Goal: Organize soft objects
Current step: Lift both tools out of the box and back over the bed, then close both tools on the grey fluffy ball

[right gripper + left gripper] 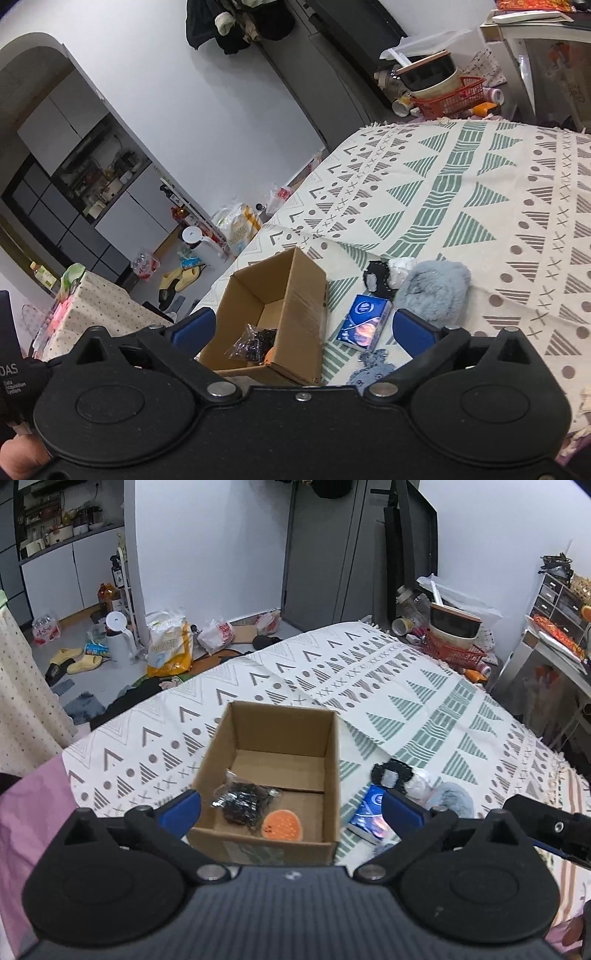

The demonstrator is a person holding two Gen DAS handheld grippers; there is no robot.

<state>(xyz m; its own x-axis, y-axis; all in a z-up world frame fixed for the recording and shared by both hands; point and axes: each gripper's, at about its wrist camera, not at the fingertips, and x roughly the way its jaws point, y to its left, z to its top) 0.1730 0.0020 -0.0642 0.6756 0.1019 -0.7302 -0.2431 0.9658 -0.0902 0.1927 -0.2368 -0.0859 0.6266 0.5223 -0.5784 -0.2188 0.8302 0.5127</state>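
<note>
An open cardboard box stands on the patterned bedspread. Inside lie a clear bag of black items and an orange round pad. To its right lie a blue tissue pack, a black-and-white soft piece, a grey fluffy item and a small blue knitted piece. My left gripper is open and empty, jaws either side of the box's near end. My right gripper is open and empty above the box and tissue pack.
A red basket with stacked bowls sits at the bed's far end. The floor to the left holds bags, yellow slippers and a white kettle. A dotted cloth-covered stand is at the left.
</note>
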